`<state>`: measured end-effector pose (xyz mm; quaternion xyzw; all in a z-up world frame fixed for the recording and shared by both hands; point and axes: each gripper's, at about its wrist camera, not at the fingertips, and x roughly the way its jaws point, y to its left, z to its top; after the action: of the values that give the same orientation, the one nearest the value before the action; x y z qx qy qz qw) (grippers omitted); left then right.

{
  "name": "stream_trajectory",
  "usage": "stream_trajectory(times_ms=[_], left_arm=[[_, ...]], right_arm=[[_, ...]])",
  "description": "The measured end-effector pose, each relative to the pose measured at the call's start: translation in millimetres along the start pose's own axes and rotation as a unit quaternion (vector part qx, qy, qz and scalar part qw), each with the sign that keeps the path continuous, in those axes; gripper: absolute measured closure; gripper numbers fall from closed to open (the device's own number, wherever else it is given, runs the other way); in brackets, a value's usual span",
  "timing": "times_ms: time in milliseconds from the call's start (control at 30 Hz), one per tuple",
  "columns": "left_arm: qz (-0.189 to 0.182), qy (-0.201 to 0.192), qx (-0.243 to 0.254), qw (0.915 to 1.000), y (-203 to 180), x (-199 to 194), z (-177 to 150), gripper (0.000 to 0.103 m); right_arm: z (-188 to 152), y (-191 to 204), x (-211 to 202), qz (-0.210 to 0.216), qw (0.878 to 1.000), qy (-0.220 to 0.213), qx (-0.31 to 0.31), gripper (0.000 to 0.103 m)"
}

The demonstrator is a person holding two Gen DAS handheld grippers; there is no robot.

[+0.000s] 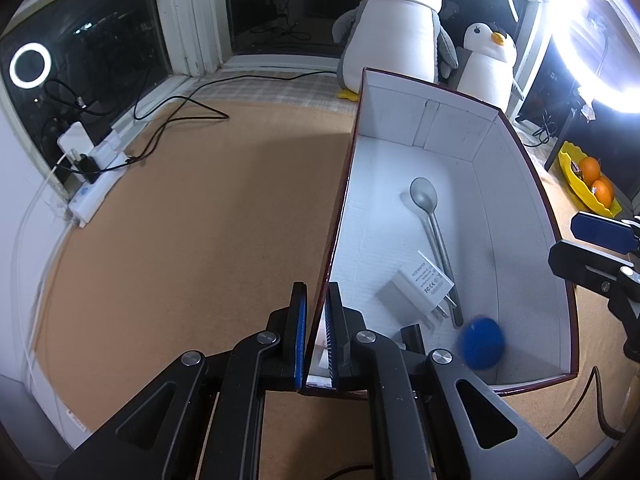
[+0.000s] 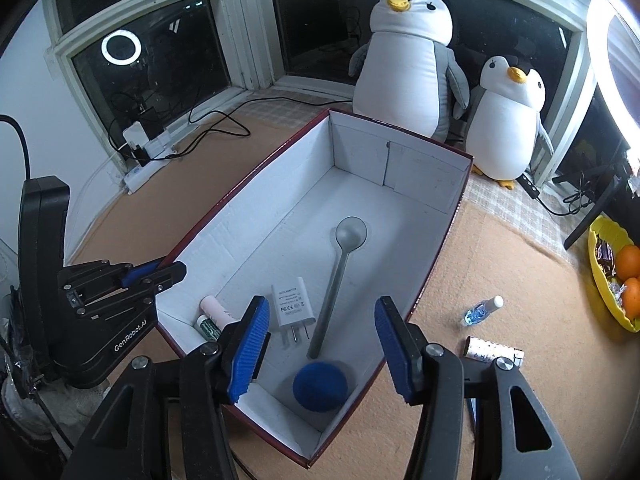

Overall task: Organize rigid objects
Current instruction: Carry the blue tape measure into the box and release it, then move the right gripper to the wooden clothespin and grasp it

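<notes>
A white-lined box with dark red rim [image 2: 436, 248] stands on the tan mat; it also shows in the left wrist view [image 1: 340, 208]. Inside lie a grey spoon [image 2: 340, 276], a white power adapter [image 2: 290, 302], a blue ball [image 2: 319, 386], blurred in the left wrist view [image 1: 481, 342], and two small tubes [image 2: 212, 318]. My left gripper [image 1: 316, 336] is shut on the box's left wall; it shows in the right wrist view [image 2: 154, 270]. My right gripper [image 2: 320, 340] is open above the box's near end, over the ball. A small blue bottle [image 2: 482, 310] and a patterned tube [image 2: 494, 349] lie on the mat to the right.
Two plush penguins [image 2: 408, 60] stand behind the box by the window. A yellow bowl with oranges [image 2: 604, 284] sits at the right. A power strip with cables [image 2: 148, 160] lies at the left wall. A bright ring light [image 2: 616, 48] is at the upper right.
</notes>
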<state>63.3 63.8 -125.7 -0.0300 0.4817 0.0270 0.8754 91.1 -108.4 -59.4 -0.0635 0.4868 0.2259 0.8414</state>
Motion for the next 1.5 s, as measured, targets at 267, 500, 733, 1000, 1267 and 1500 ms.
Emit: stream_trajectory(times_ms=[267, 500, 733, 1000, 1267, 1500], left_arm=[[0.000, 0.001, -0.001, 1.0000, 0.4, 0.1, 0.4, 0.095], [0.000, 0.001, 0.000, 1.0000, 0.2, 0.2, 0.4, 0.095], [0.000, 0.008, 0.003, 1.0000, 2.5, 1.0, 2.2, 0.095], [0.003, 0.011, 0.015, 0.9998, -0.1, 2.9, 3.7, 0.095], [0.013, 0.019, 0.035, 0.9991, -5.9, 7.5, 7.9, 0.095], [0.014, 0.023, 0.042, 0.9988, -8.0, 10.1, 10.8, 0.095]], right_arm=[[-1.7, -17.5, -7.3, -0.003, 1.000, -0.006, 0.024, 0.052], [-10.2, -45.2, -16.5, -0.014, 0.998, -0.010, 0.058, 0.052], [-26.1, -85.8, -24.0, -0.034, 0.994, -0.009, 0.107, 0.052], [-57.1, -153.3, -25.8, -0.083, 0.979, 0.002, 0.187, 0.052], [-87.6, -210.9, -13.7, -0.079, 0.955, 0.024, 0.286, 0.052], [-95.9, -234.5, 9.7, -0.043, 0.935, 0.042, 0.349, 0.052]])
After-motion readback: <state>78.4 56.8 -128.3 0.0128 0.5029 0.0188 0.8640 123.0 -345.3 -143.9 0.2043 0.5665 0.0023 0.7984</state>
